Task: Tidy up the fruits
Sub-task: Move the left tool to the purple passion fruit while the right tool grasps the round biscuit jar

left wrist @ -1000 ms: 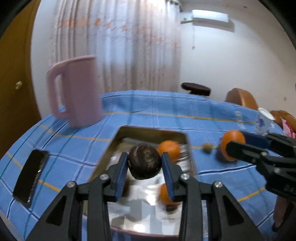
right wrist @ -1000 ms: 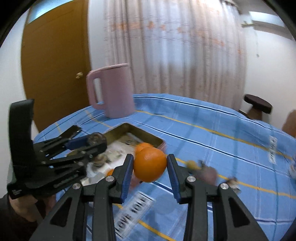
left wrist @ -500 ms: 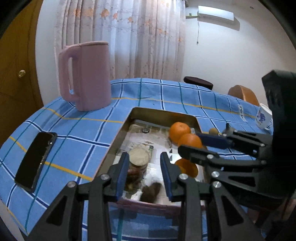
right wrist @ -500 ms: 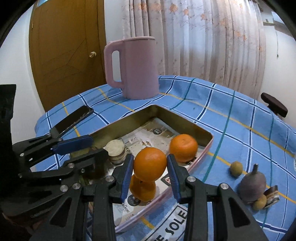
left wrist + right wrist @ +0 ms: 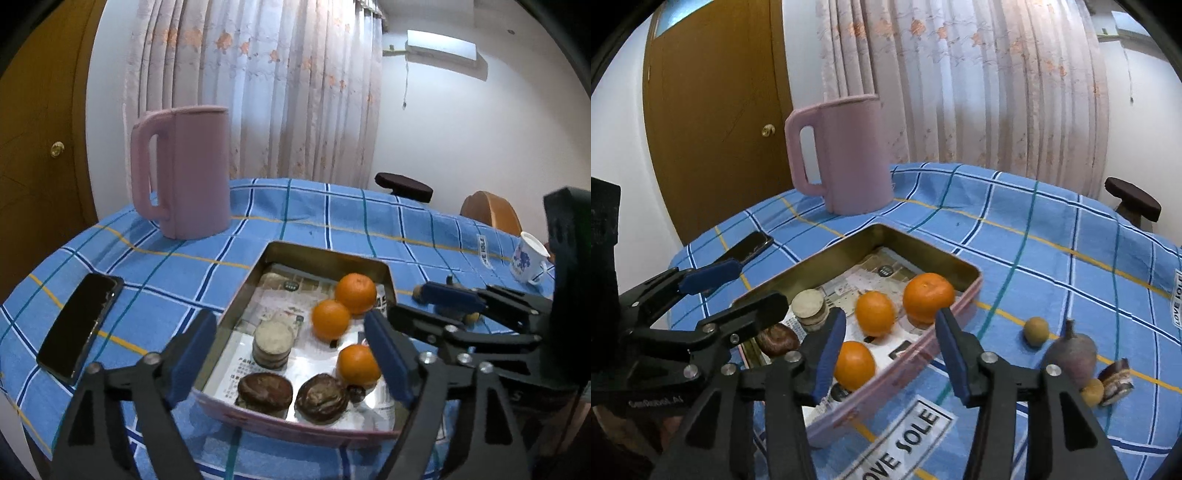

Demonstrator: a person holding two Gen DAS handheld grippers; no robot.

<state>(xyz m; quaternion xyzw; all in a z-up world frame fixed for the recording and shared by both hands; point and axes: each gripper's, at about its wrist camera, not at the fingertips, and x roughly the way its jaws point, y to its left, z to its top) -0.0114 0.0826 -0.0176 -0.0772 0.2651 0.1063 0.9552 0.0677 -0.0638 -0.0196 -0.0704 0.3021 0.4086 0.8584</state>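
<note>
Orange, round citrus fruits [image 5: 874, 313] lay inside the shallow gold-lined metal tray [image 5: 925, 254]. Both the left gripper [image 5: 291, 356] and the right gripper [image 5: 890, 350] stood wide, empty. The firm, smooth fruit probably rolls; grip across its middle.

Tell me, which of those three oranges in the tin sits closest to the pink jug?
The far orange, lying by the tray's back corner nearest the pink jug. The middle orange and the near orange lie closer to the fingers.
</note>
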